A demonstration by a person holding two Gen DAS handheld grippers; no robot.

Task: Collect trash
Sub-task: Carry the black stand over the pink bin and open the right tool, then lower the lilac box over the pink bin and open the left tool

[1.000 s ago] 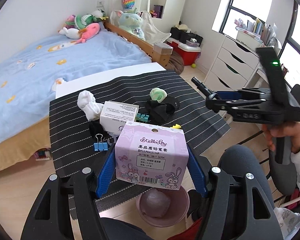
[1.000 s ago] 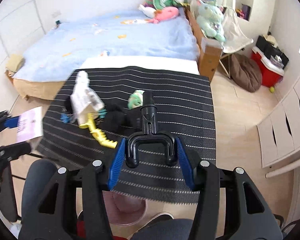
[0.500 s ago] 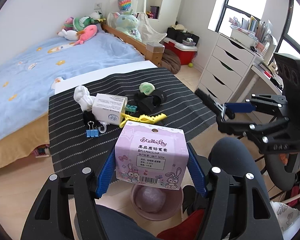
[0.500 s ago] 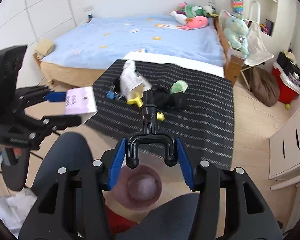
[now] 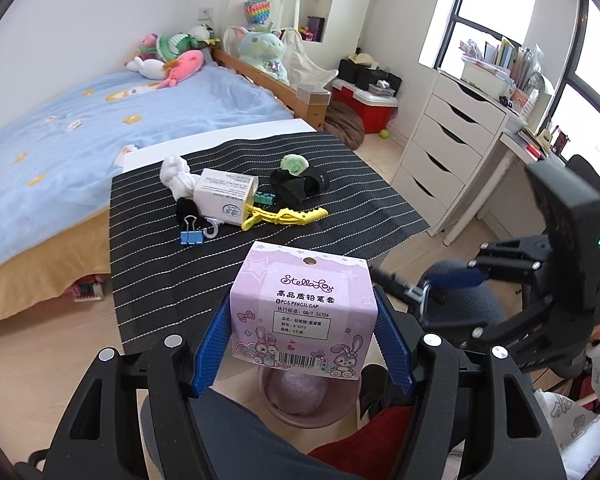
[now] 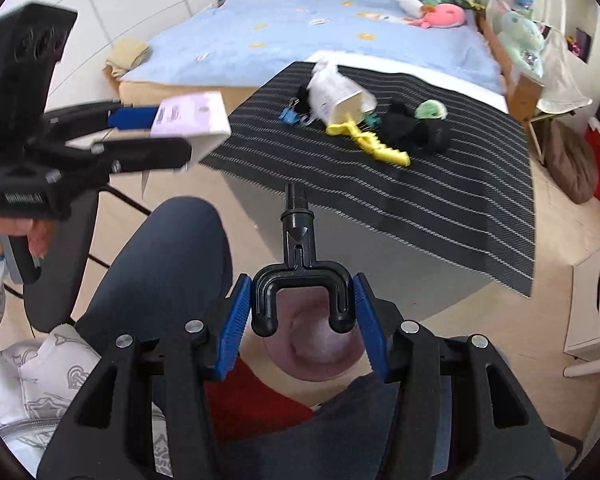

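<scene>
My left gripper [image 5: 302, 338] is shut on a pink pencil-cap box [image 5: 302, 314], which hangs above a pink bin [image 5: 300, 398] on the floor between the person's knees. My right gripper [image 6: 302, 314] is shut on a black Y-shaped plastic piece [image 6: 300, 280], also over the pink bin [image 6: 314, 354]. In the right wrist view the left gripper [image 6: 172, 130] and its box [image 6: 190, 118] show at the left. On the striped black mat [image 5: 340, 216] lie a white carton [image 5: 224, 196], a yellow clip [image 5: 284, 216], a blue binder clip [image 5: 192, 236], white and black socks and a green lump.
A bed with a blue cover [image 5: 80, 128] stands behind the mat. A white drawer unit [image 5: 448, 148] and desk are at the right, a red cooler [image 5: 370, 104] by the wall. The person's dark trouser legs [image 6: 168, 264] flank the bin.
Both grippers have drawn back from the mat toward the person. The bin now lies under each of them, and the right gripper has rolled and swung left.
</scene>
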